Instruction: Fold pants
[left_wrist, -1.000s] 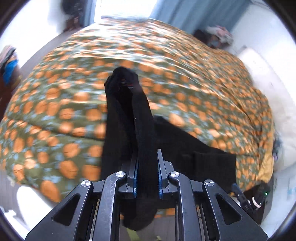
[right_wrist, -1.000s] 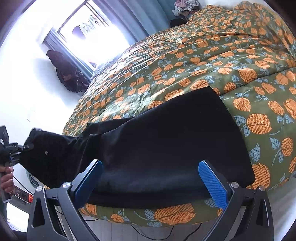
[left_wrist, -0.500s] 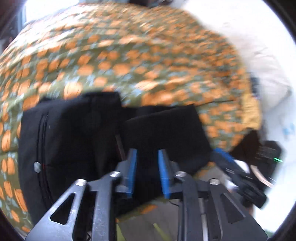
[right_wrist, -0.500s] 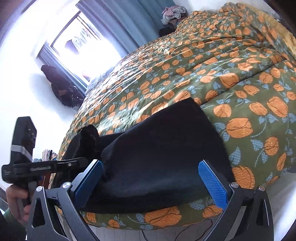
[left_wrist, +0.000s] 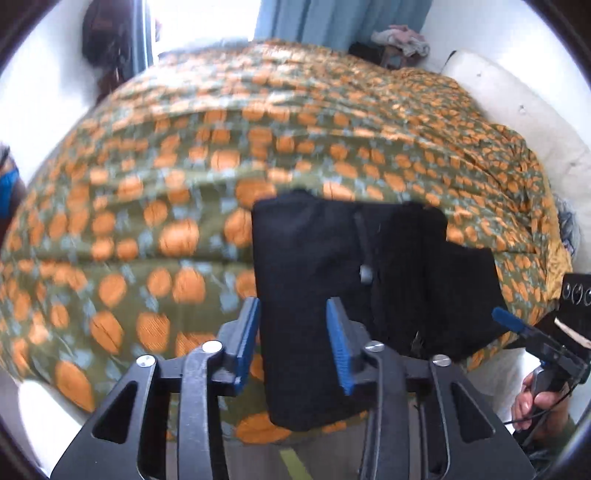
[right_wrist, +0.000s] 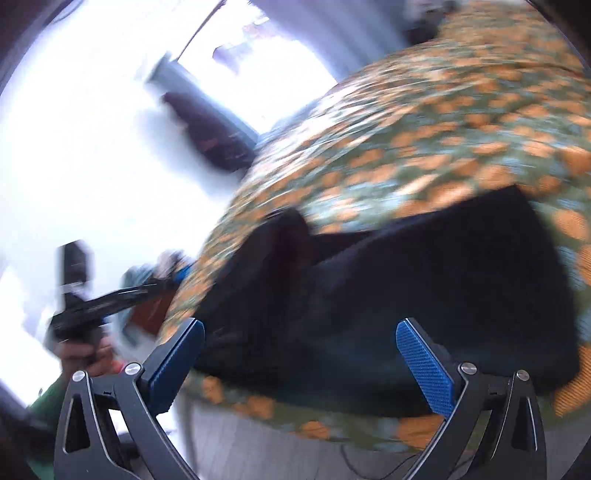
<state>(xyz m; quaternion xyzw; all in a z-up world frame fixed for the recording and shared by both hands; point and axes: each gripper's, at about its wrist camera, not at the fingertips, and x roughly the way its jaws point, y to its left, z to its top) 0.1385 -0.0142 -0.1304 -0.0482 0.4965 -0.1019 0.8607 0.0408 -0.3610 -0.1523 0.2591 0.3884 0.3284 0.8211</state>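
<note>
The black pants (left_wrist: 351, 280) lie folded in layers at the near edge of the bed, the waist part with a metal button on top. My left gripper (left_wrist: 293, 339) is open and empty, its blue pads (left_wrist: 246, 334) on either side of the fold's near left part, apart from the cloth. In the blurred right wrist view the pants (right_wrist: 406, 288) lie just beyond my right gripper (right_wrist: 299, 358), which is wide open and empty. The right gripper also shows at the right edge of the left wrist view (left_wrist: 532, 338).
The bed is covered by a green quilt with orange flowers (left_wrist: 184, 177). A white pillow (left_wrist: 517, 110) lies at the far right, blue curtains (left_wrist: 332, 18) and a bright window behind. Clothes sit on a stool (left_wrist: 399, 40) at the back. Floor lies below the bed edge.
My left gripper carried the pant legs over onto the rest of the pants, let go and opened. The right gripper stayed open and swung sideways, blurring its view.
</note>
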